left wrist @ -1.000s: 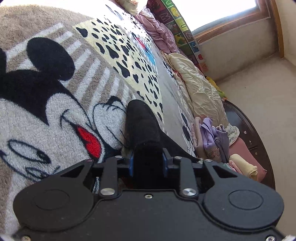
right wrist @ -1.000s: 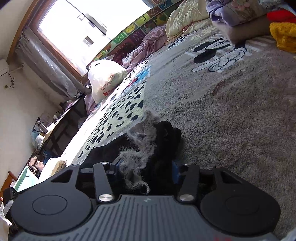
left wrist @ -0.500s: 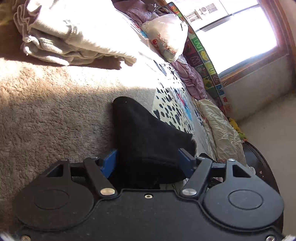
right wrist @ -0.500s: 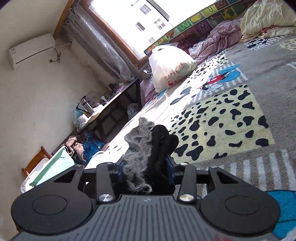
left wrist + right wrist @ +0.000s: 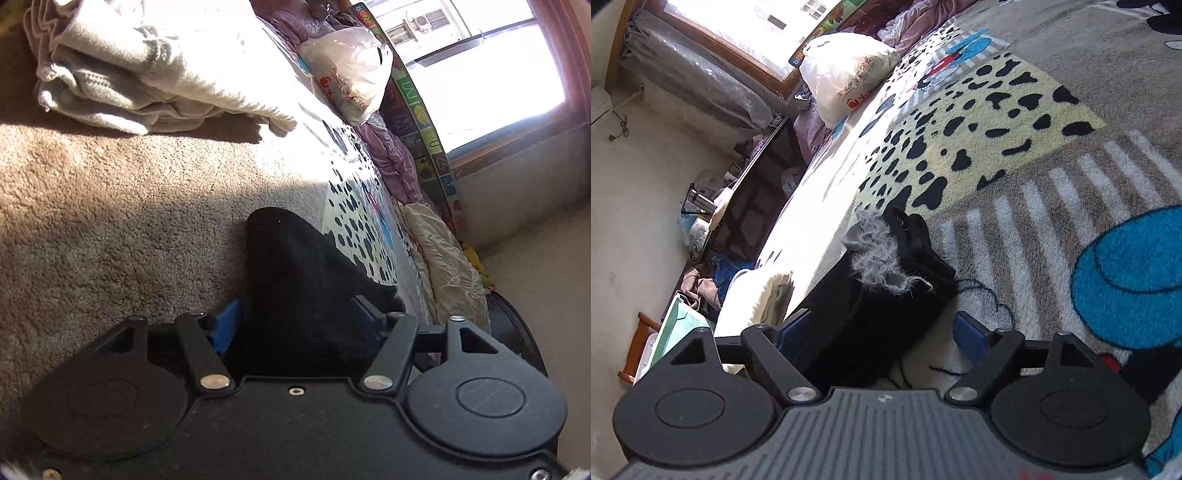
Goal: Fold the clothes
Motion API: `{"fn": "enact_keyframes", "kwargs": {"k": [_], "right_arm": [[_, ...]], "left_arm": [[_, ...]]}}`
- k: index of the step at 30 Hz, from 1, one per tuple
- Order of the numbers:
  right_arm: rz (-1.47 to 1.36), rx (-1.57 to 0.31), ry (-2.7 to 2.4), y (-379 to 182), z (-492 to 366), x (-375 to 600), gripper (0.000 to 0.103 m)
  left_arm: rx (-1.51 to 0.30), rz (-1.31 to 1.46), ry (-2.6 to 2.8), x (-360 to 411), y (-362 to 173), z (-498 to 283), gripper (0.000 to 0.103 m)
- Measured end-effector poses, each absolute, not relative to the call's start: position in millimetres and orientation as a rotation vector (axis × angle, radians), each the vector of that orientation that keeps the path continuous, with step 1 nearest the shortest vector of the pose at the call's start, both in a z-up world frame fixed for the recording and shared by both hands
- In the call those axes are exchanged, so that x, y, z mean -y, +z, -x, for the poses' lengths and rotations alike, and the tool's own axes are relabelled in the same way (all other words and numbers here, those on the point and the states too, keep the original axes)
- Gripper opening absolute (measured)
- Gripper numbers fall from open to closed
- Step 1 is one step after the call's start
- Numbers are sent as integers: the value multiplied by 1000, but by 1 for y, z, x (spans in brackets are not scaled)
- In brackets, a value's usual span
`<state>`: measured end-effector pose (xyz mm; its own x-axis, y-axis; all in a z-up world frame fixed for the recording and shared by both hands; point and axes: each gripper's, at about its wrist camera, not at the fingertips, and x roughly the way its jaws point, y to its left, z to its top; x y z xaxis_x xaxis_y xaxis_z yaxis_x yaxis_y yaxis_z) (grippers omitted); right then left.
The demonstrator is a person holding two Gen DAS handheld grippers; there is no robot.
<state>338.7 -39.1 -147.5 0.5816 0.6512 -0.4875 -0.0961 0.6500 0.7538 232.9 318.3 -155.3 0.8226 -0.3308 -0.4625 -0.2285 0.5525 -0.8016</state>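
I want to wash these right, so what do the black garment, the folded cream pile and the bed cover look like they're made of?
Black garment: matte soft knit, probably; grey fuzzy trim.
Cream pile: ribbed knit, visible rows.
Bed cover: plush fleece, nubby pile.

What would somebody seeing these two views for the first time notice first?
Probably the black garment with its frayed grey edge, lying on the cartoon-print blanket between the open jaws of the right gripper. In the left wrist view, black cloth fills the space between the spread jaws of the left gripper, with a folded cream knit sunlit beyond it.
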Motion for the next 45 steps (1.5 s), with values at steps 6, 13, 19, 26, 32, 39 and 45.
{"fn": "enact_keyframes", "kwargs": {"k": [6, 13, 19, 26, 32, 39, 45], "right_arm": [[-810, -795, 431, -161, -350, 25, 84], [-806, -769, 461, -169, -367, 16, 39], [-887, -692, 604, -144, -379, -7, 35], [-901, -552, 939, -82, -402, -74, 35], [-884, -509, 1114, -54, -425, -146, 35], [-682, -685, 855, -85, -449, -211, 71], [-650, -641, 837, -77, -423, -184, 73]], "left_arm": [[-629, 990, -67, -316, -162, -240, 38], [-535, 897, -119, -310, -144, -240, 20], [-245, 868, -69, -340, -104, -216, 19], [45, 862, 79, -397, -76, -190, 19], [84, 948, 218, -430, -89, -186, 20], [-135, 936, 409, -445, -113, -203, 46], [-98, 879, 458, -437, -104, -196, 47]]}}
